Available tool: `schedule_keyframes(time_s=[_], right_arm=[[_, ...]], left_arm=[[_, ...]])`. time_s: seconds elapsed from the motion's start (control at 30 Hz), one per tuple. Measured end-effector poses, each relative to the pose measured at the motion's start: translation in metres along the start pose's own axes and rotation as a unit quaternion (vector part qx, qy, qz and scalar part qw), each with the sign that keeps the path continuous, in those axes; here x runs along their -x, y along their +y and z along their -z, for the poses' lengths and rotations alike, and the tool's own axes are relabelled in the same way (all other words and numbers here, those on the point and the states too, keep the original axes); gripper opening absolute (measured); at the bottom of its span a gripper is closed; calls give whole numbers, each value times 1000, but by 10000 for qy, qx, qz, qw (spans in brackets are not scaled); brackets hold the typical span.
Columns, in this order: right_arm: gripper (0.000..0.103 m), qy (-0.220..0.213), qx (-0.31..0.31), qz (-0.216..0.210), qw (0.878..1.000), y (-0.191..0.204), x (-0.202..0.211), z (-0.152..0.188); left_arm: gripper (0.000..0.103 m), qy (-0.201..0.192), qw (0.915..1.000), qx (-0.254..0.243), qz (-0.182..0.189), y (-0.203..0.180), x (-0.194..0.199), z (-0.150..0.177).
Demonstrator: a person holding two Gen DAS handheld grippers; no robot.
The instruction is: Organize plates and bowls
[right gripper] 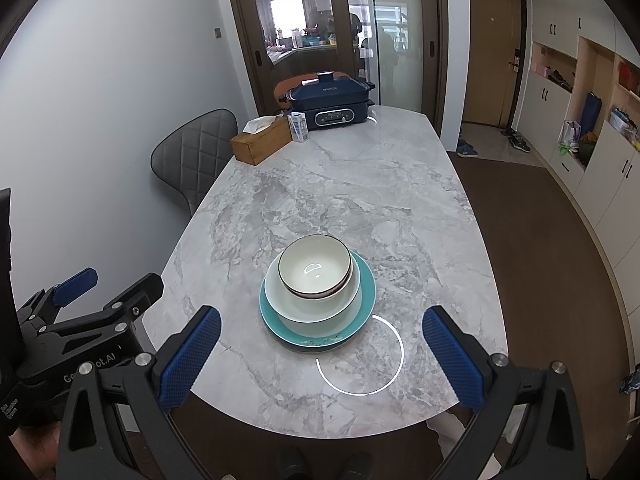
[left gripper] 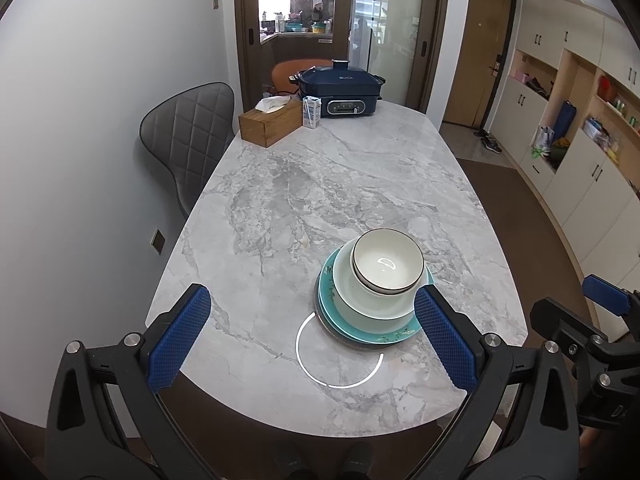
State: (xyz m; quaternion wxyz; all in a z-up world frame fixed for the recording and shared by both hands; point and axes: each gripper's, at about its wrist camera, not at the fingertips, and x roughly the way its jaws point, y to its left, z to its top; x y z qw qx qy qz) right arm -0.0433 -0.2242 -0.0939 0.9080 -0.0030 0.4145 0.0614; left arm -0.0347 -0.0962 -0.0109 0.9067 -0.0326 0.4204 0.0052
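both grippers, left (left gripper: pixel 312 340) and right (right gripper: pixel 320 354), hang spread wide and empty above the table (left gripper: pixel 320 184) edge, stacked bowls (right gripper: pixel 315 266) and plates (right gripper: pixel 320 334) just ahead.

Both wrist views are taken from above the near table (left gripper: pixel 320 168) edge, angled down its length toward the far glass door. The stacked dishes (right gripper: pixel 318 292) are shared, nearby.
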Motion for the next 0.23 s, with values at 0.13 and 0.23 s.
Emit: schedule_keyframes(time_s=[0.13,0.23], right_arm=[[103,-7,-2,-3,10000,0,0,0],[103,1,-3,-2,10000,0,0,0]], left_arm=[[103,-6,10000,-22,39,0,0,0],[103,10,10000,-21,82,0,-1,-1]])
